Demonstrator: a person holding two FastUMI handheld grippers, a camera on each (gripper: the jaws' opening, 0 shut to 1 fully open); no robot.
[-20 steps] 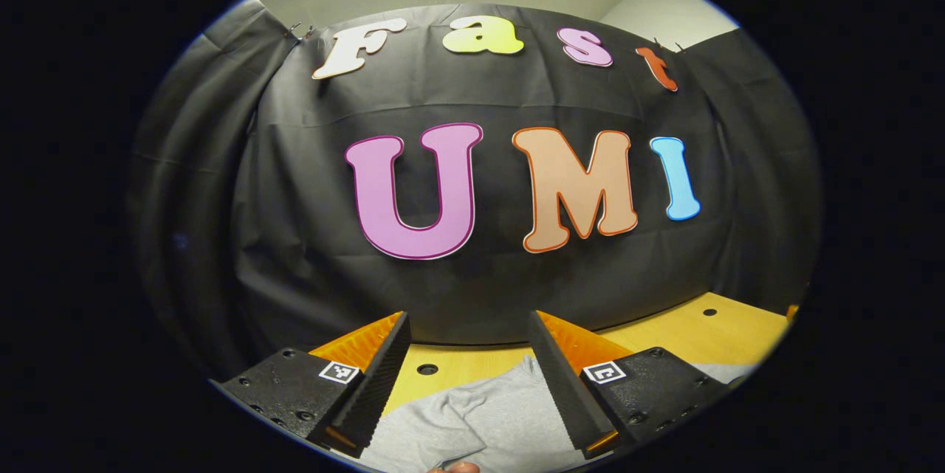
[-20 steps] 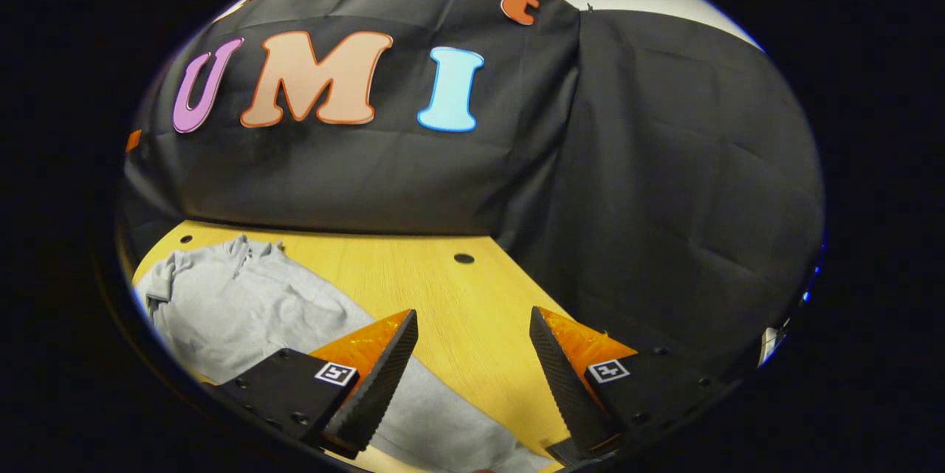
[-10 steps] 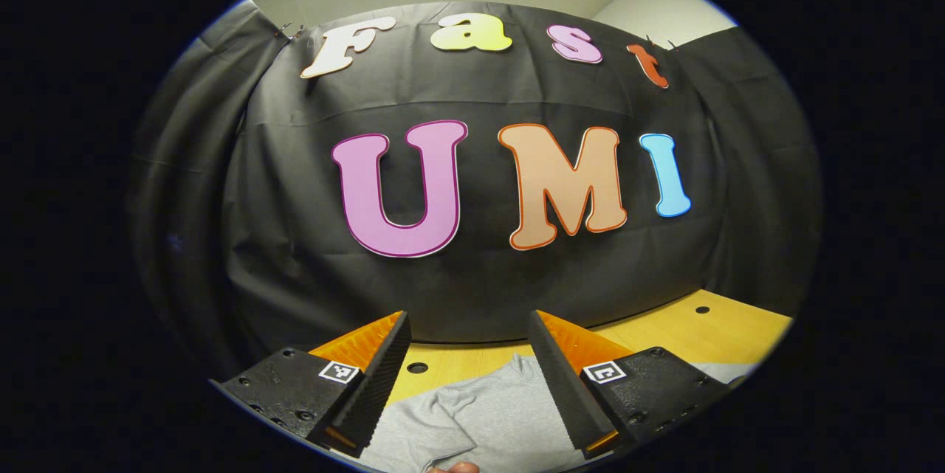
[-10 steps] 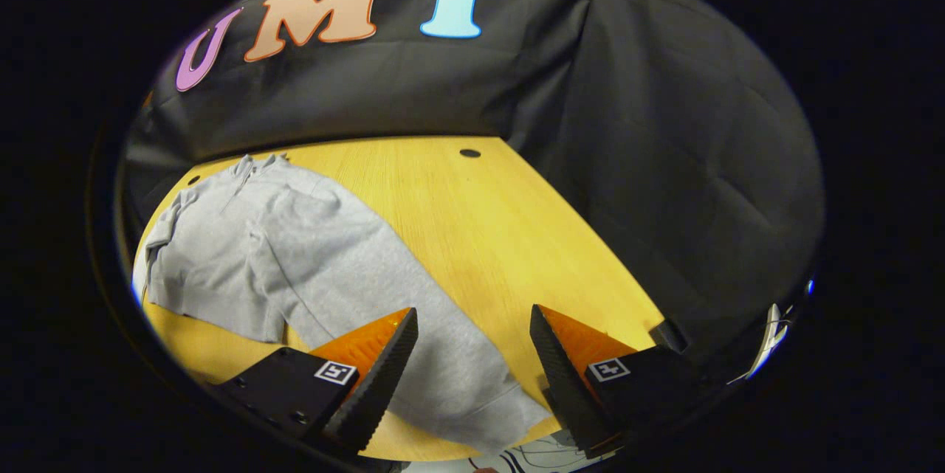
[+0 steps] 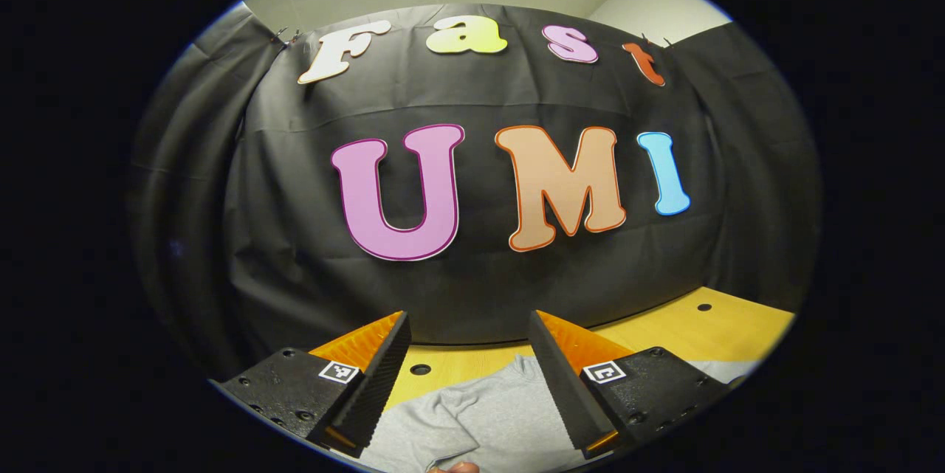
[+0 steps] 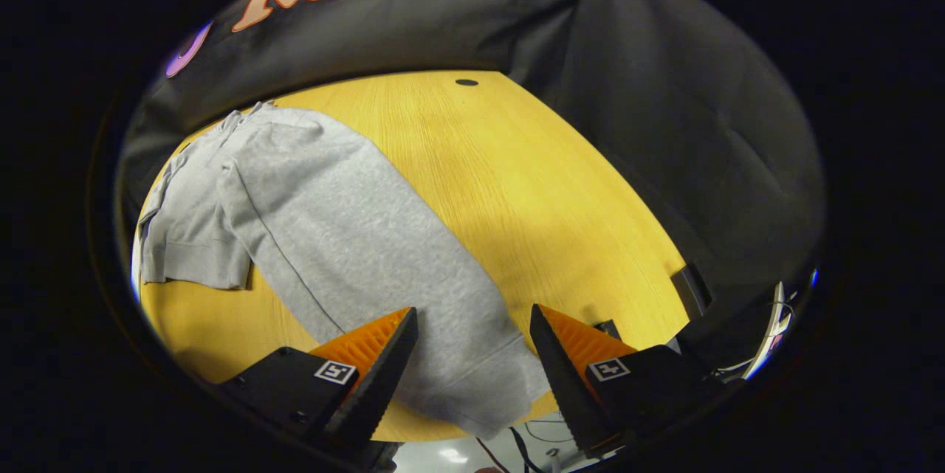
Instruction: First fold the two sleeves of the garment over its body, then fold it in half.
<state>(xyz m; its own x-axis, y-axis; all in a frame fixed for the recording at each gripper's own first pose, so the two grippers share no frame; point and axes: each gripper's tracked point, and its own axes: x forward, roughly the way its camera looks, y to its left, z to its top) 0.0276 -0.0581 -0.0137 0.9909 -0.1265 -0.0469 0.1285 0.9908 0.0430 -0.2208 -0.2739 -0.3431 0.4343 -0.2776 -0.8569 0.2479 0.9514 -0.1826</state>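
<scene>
A grey short-sleeved garment [image 6: 332, 229] lies flat on the yellow wooden table [image 6: 531, 185] in the right gripper view, running from the back left to the near edge. One sleeve [image 6: 188, 248] sticks out to the left. My right gripper [image 6: 472, 355] hovers open above the garment's near hem, nothing between its fingers. In the left gripper view the left gripper [image 5: 469, 366] stands open over another part of the grey garment [image 5: 487, 418], looking at the booth wall. A fingertip [image 5: 454, 467] shows at the bottom edge.
Black cloth walls close in the table at the back and right. Small round holes [image 6: 466, 82] dot the tabletop. Cables [image 6: 531, 440] and floor show past the table's near edge. Bare wood stretches to the right of the garment.
The right gripper has tilted down and pulled back, so more of the table and the whole garment come into view. The left gripper has barely shifted.
</scene>
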